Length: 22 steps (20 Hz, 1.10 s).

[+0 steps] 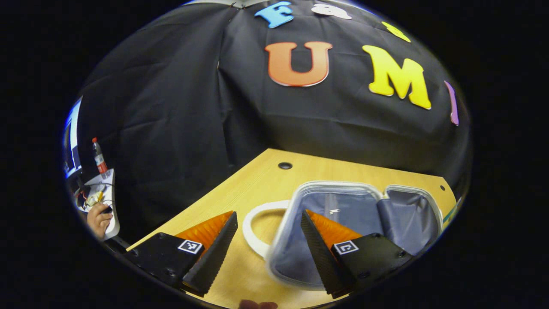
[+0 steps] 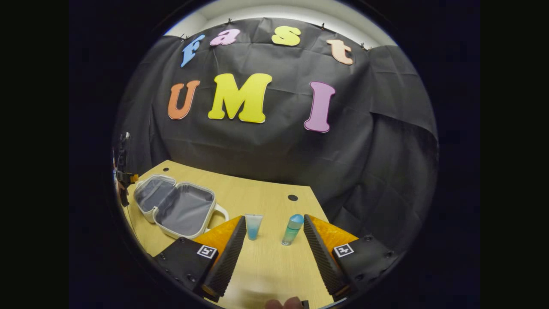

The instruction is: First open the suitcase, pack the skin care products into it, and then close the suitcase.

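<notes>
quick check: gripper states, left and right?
Left gripper: open, empty, over the open suitcase.
Right gripper: open, empty, facing the tube and bottle.

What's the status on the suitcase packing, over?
Both claws open, empty. Suitcase open flat on table. Tube and bottle standing, unpacked. Path clear.

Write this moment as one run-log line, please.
suitcase: open, empty, on table | tube, bottle: upright, unpacked | left gripper: open by suitcase | right gripper: open before products
</notes>
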{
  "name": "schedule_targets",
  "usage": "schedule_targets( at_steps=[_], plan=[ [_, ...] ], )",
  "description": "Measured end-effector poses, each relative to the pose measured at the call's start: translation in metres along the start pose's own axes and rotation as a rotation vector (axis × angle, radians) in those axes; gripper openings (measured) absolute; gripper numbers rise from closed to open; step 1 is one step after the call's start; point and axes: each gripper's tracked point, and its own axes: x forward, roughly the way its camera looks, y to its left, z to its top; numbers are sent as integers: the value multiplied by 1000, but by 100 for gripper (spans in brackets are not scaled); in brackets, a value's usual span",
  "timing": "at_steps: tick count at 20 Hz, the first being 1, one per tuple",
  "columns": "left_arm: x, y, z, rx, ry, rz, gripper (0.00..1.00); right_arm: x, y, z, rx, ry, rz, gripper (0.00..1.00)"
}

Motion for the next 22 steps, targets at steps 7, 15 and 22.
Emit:
schedule_targets(
  at_steps=[7, 15, 22],
  plan=[
    [-98, -133, 27, 51, -105, -113, 98, 6, -35, 0, 38, -42, 54, 80],
    [-180, -380, -8, 132, -63, -531, 97, 12, -117, -34, 66, -12, 39, 80],
    [-179, -505, -73, 234, 14, -730, 98, 23, -171, -68, 39, 51, 46, 80]
  ],
)
